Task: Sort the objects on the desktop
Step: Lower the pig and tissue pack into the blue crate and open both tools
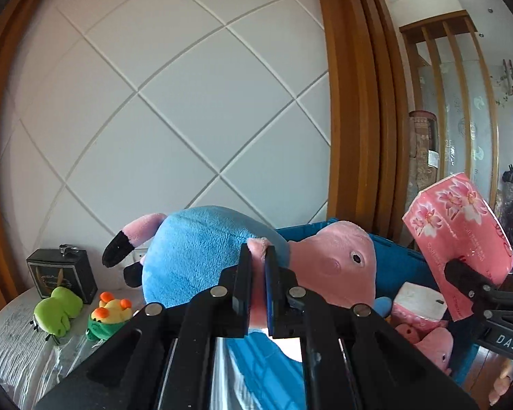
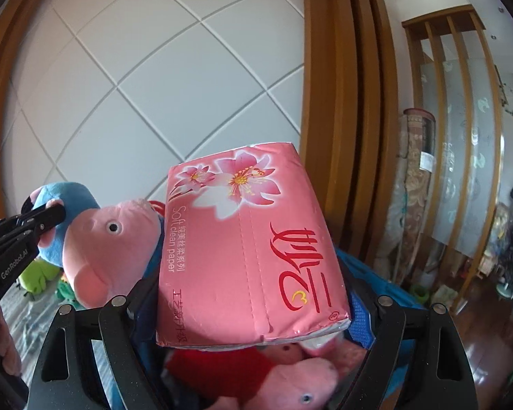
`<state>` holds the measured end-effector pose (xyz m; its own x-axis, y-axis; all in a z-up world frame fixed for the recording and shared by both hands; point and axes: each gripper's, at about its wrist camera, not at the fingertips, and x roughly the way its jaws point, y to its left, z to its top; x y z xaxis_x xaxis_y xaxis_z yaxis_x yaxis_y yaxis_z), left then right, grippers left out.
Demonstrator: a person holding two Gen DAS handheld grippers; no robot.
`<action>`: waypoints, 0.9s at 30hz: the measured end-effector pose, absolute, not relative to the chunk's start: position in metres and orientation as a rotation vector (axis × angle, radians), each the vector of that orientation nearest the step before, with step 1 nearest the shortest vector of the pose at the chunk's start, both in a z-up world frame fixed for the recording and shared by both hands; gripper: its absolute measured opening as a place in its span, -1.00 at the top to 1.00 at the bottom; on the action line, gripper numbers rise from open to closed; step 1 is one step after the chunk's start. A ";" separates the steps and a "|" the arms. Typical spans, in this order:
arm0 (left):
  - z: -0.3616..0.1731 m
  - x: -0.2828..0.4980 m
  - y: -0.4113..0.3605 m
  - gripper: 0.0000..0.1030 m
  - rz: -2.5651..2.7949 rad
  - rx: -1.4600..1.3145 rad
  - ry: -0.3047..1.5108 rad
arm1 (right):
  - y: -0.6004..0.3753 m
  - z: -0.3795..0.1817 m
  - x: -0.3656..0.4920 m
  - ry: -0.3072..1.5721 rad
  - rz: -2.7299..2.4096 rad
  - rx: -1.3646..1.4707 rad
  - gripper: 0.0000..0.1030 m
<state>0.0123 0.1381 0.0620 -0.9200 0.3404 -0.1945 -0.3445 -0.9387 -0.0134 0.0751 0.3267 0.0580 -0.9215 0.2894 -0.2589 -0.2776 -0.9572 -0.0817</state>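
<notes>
- Left hand-held gripper (image 1: 256,273) is clenched on a pink arm of the blue-and-pink plush pig (image 1: 222,256), carried just left of the blue bin (image 1: 403,266), likely for dropping in.
- Right hand-held gripper (image 2: 253,307) grasps the pink tissue pack (image 2: 249,246) above that bin, jaws wide; it reads "Soft clean paper".
- Left hand-held gripper's body reads "GenRobot.AI".

the left gripper (image 1: 256,280) is matte black plastic: two flat, slab-like fingers (image 1: 241,287), one with a blue face on its inner side, carried on angled link arms with slotted cut-outs and round silver pivot screws. seen from the other camera, its side bears white "genrobot.ai" lettering. the right gripper (image 2: 249,307) has the same black links and silver screws; seen from the left camera, its body carries white letters "das".
</notes>
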 end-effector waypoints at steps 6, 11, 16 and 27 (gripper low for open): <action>0.062 0.006 0.207 0.88 2.692 -0.353 0.131 | 0.387 0.037 0.073 -0.003 2.784 -0.451 -0.69; 0.049 0.000 0.241 0.88 2.625 -0.420 0.226 | 0.412 0.025 0.067 0.005 2.764 -0.497 -0.69; 0.039 -0.008 0.258 0.86 2.603 -0.505 0.304 | 0.422 0.013 0.054 -0.030 2.760 -0.572 -0.71; 0.035 -0.003 0.249 -0.37 2.650 -0.516 0.329 | 0.435 0.002 0.047 -0.045 2.752 -0.614 -0.85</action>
